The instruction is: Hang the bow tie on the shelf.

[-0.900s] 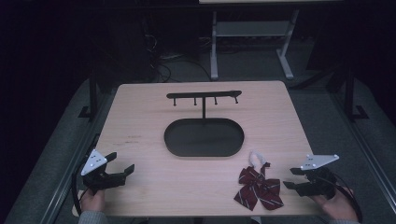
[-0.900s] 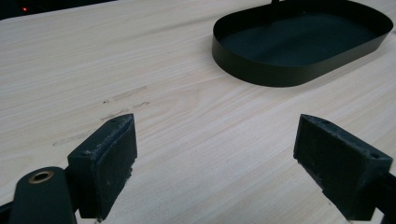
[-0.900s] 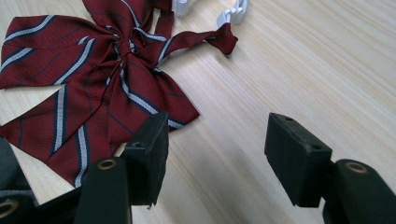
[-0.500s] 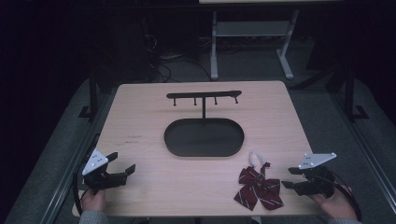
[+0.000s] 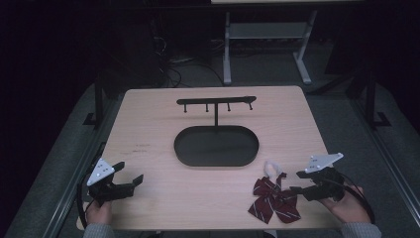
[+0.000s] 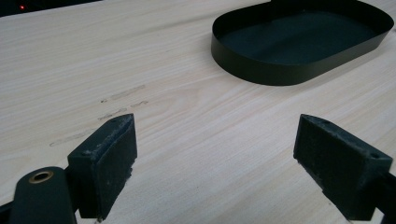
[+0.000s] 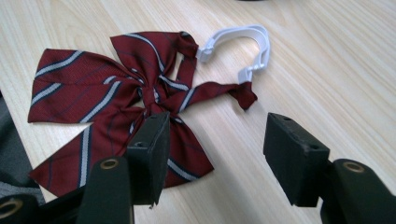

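We note the right tongs (image 7: 212, 154) gaping, empty; the striped bow tie (image 7: 116, 100) lies just ahead on the surface (image 7: 327, 79). Left tongs (image 6: 215, 168) likewise wide, empty. Risk: closing on one wing, fabric slipping free.

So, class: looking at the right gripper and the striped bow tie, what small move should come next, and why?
Probably ease the right gripper forward and down so its jaws straddle the knot of the maroon bow tie. The jaws stand open with nothing between them, the tie lies flat on the table just ahead, and its white clip is free to go on the black hook stand.
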Demonstrator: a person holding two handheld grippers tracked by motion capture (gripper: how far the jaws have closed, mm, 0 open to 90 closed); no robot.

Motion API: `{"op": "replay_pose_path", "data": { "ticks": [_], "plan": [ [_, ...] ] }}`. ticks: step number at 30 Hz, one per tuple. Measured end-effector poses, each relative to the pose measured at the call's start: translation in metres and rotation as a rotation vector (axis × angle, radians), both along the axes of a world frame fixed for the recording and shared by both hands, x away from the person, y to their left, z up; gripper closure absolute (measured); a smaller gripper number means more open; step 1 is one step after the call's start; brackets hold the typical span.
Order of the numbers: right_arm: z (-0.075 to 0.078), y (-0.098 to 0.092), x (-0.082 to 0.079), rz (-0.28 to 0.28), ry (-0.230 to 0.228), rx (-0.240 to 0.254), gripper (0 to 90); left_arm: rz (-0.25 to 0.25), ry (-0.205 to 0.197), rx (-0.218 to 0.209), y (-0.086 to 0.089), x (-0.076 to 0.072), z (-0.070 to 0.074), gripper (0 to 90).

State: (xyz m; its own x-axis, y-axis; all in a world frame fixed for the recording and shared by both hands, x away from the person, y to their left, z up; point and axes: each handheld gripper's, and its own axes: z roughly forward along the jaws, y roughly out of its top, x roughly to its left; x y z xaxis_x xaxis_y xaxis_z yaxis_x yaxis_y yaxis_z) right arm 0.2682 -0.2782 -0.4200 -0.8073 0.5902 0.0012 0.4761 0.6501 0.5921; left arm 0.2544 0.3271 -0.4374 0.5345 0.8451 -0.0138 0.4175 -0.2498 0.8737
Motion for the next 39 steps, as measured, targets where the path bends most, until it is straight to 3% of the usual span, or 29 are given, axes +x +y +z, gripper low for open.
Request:
{"op": "replay_pose_path", "data": {
  "ticks": [21, 39],
  "plan": [
    [0.018, 0.029, 0.02, 0.07, -0.008, -0.064, 41.7, 0.009, -0.015, -0.001, 0.003, -0.003, 0.002, 13.1],
    [0.018, 0.053, 0.06, 0.091, 0.057, -0.143, 46.4, 0.005, -0.01, -0.003, 0.003, -0.002, 0.003, 13.1]
  ]
}}
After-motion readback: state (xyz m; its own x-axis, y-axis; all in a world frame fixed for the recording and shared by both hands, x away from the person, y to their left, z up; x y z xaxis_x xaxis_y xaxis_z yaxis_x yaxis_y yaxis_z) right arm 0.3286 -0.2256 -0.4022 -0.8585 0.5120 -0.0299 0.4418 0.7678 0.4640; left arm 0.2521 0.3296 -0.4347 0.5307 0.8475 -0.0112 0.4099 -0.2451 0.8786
